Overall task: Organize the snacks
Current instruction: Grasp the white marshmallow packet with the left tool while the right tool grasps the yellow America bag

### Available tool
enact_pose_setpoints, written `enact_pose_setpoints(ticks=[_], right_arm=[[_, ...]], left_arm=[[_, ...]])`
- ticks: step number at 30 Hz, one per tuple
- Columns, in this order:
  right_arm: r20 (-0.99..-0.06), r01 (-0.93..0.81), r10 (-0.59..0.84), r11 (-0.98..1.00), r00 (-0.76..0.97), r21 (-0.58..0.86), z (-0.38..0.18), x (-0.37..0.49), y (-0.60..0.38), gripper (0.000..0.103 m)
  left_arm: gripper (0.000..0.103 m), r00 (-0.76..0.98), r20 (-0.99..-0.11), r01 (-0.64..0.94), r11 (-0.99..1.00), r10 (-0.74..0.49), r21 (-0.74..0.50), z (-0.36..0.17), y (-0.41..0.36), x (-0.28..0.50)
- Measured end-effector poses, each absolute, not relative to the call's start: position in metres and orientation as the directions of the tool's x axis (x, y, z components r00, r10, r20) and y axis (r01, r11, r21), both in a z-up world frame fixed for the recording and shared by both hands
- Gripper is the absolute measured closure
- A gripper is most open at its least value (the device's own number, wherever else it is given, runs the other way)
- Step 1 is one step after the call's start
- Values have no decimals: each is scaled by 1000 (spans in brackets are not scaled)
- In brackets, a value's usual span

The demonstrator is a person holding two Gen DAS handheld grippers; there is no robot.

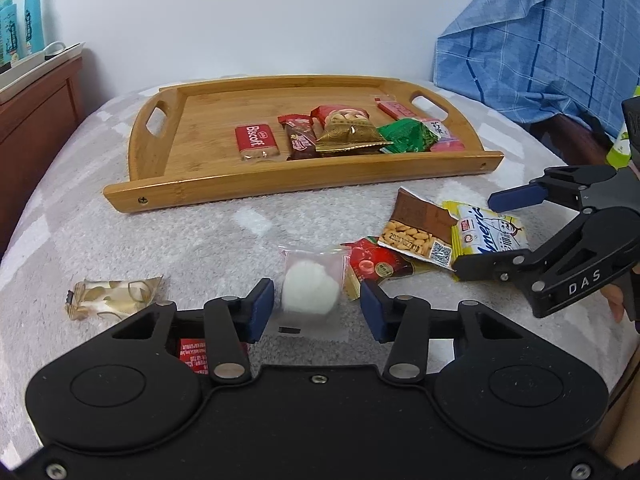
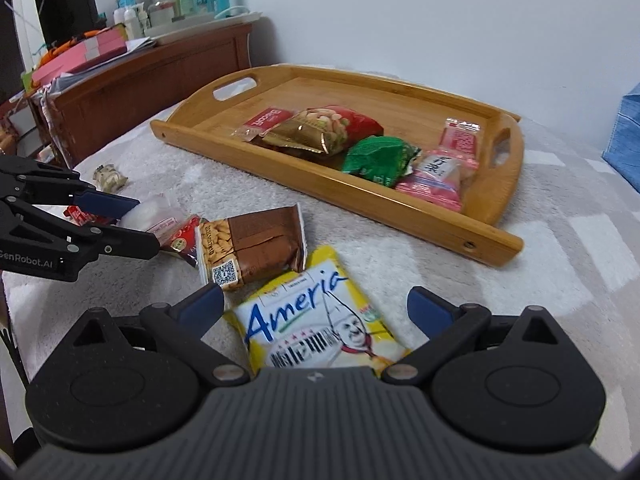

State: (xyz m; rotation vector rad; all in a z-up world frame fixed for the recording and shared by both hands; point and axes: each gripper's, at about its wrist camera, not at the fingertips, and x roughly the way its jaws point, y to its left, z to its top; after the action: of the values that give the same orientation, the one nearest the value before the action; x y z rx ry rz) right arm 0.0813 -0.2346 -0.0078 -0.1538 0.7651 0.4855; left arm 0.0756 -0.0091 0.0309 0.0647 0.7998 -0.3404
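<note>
Bamboo tray [image 1: 172,184] sits on the grey-and-white blanket [image 1: 160,240], holding a Biscoff pack [image 1: 256,142], a gold-and-red nut bag [image 1: 346,132], a green packet [image 1: 406,136] and pink packets [image 2: 436,184]. Near its front rim, loose on the blanket, lie a brown peanut packet [image 2: 256,248], a red packet [image 1: 376,266] and a clear-wrapped sweet [image 1: 116,294]. The left gripper [image 1: 317,308] straddles a white puff in a clear wrapper [image 1: 310,290], jaws narrowed but pads not pressing it. The right gripper [image 2: 316,308] stands wide open over a yellow-and-white snack bag [image 2: 316,320], which lies between its fingers untouched
</note>
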Motion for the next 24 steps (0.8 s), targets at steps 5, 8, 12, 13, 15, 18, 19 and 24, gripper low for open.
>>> enact_pose_setpoints(ticks=[5, 8, 12, 13, 15, 18, 19, 24], right_arm=[[-707, -496, 354, 868, 612, 5, -9, 74, -230, 0], [-706, -492, 348, 871, 616, 0, -11, 67, -233, 6], [-682, -452, 323, 892, 656, -13, -10, 56, -238, 26], [-673, -434, 323, 901, 665, 3, -9, 54, -241, 28], [-658, -400, 331, 915, 677, 50, -8, 52, -247, 37], [-633, -365, 336, 927, 698, 89, -4, 47, -251, 45], [-621, -357, 336, 929, 708, 96, -2, 45, -252, 45], [-549, -338, 344, 934, 762, 117, 11, 37, -250, 46]], left_arm=[[57, 652, -709, 320, 945, -269, -64, 30, -11, 73], [57, 651, -708, 327, 943, -272, -61, 28, -12, 72], [58, 658, -704, 328, 943, -267, -52, 26, -13, 71], [58, 660, -702, 326, 944, -266, -51, 26, -13, 70], [71, 669, -696, 316, 947, -261, -52, 26, -12, 69], [73, 684, -688, 283, 957, -244, -59, 27, -10, 68], [73, 689, -685, 273, 960, -237, -58, 28, -10, 68], [73, 707, -670, 242, 968, -226, -71, 34, -5, 67]])
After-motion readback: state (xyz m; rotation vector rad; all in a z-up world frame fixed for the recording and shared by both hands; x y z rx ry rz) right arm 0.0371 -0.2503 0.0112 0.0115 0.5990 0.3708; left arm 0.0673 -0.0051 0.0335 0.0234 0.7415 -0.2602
